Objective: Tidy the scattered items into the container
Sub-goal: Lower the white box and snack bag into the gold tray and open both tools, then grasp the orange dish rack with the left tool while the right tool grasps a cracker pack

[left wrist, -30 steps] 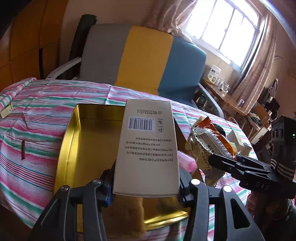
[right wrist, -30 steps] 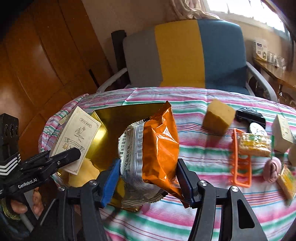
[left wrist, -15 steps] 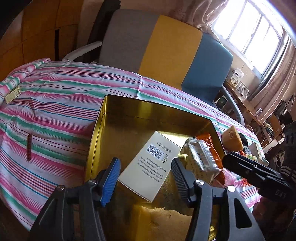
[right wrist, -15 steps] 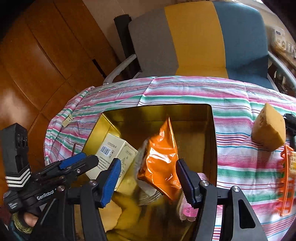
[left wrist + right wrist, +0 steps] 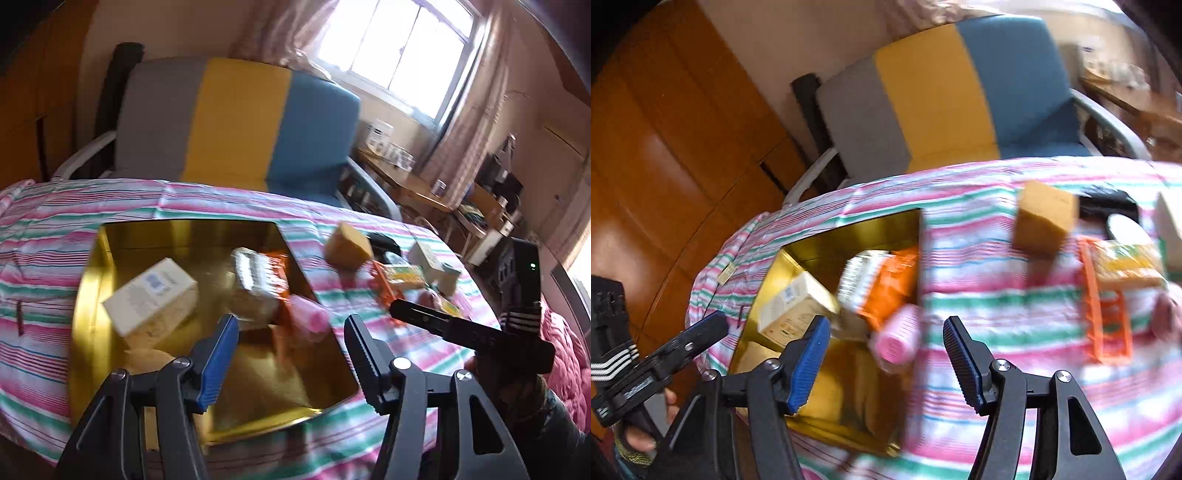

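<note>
striped bedcover (image 5: 221, 206) carries the gold tin (image 5: 85, 332), with white box (image 5: 151, 295), orange snack bag (image 5: 890, 284) and pink roll (image 5: 897, 336) inside; yellow sponge (image 5: 1041, 218) and orange clip (image 5: 1104, 321) lie scattered on the cover. left gripper (image 5: 290, 354) and right gripper (image 5: 884, 362) both empty, jaws opening.

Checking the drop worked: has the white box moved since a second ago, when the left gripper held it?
Yes. The white box has gone down out of the empty, opening left gripper and lies inside the gold tin, near its left wall.
</note>
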